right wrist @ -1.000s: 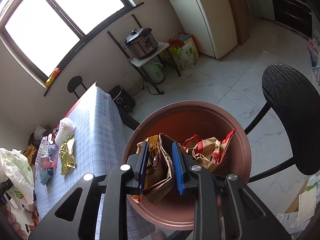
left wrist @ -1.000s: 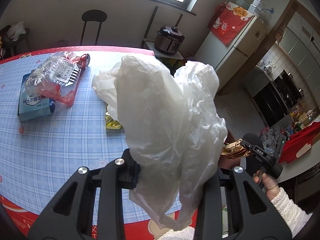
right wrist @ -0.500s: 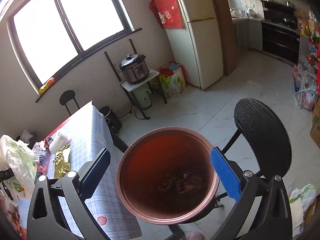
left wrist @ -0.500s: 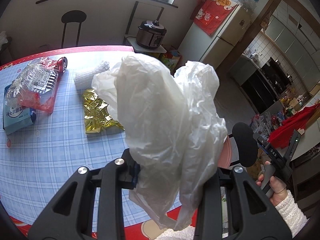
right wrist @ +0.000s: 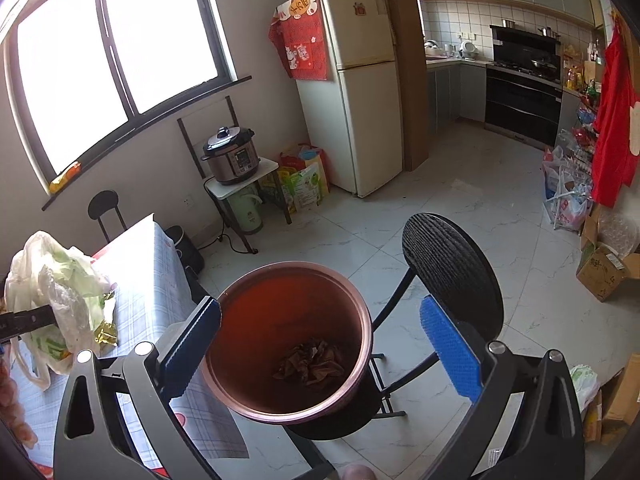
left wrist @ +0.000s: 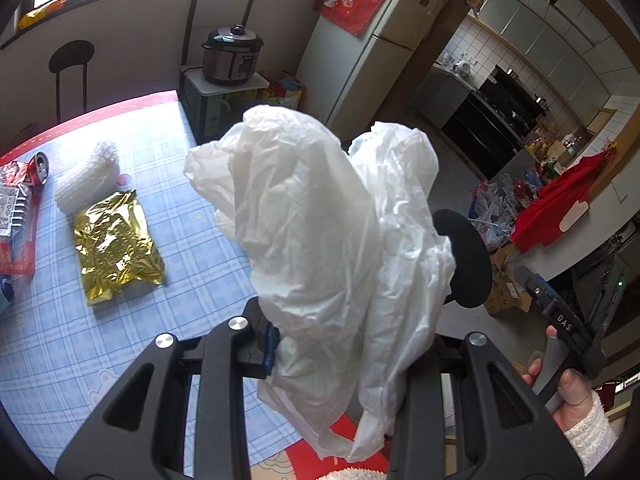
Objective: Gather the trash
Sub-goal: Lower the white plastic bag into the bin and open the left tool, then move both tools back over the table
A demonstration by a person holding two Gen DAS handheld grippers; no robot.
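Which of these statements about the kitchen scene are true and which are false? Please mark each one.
1. The left gripper is shut on the white plastic bag. True.
2. The right gripper holds a brown wrapper between its fingers. False: its fingers stand apart with nothing between them; crumpled brown trash lies at the bottom of the bin.
3. A gold foil packet lies flat on the checked tablecloth. True.
4. The bin is full to the rim. False: only a little trash lies at its bottom.
5. A pressure cooker stands on a small stand near the window. True.
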